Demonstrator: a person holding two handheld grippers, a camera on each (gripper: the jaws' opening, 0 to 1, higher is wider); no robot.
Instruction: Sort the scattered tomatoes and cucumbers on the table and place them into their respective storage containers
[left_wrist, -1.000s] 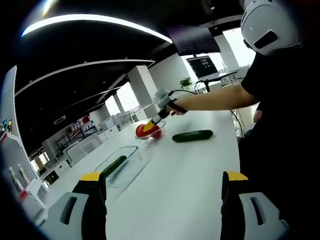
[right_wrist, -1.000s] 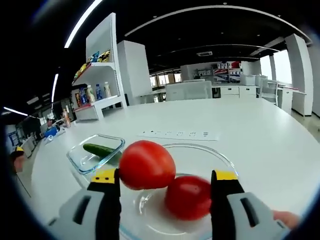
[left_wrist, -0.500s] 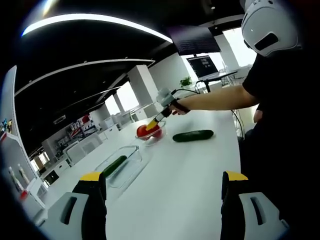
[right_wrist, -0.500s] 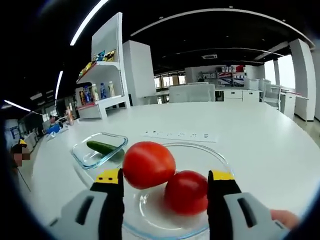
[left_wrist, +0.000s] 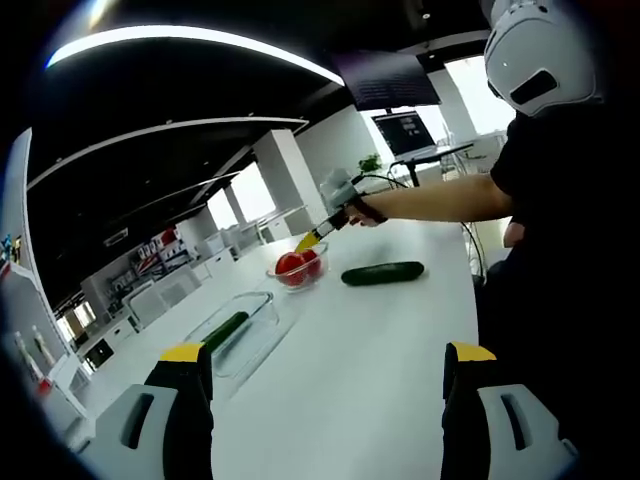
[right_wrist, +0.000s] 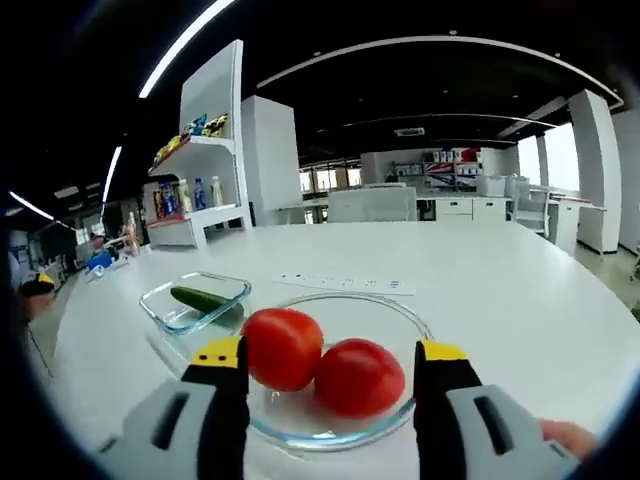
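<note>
2 tomatoes (right_wrist: 320, 360) in bowl (right_wrist: 400, 318), jaws apart

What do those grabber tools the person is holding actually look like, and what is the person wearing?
Each gripper has two grey jaws with black inner faces and yellow tips. The left gripper and right gripper look alike. In the left gripper view, the right gripper has a grey body trailing a black cable. The person wears a black short sleeve.

Clear glass bowl (right_wrist: 405, 312), glossy tomatoes (right_wrist: 358, 376), smooth white table (right_wrist: 520, 290)
</note>
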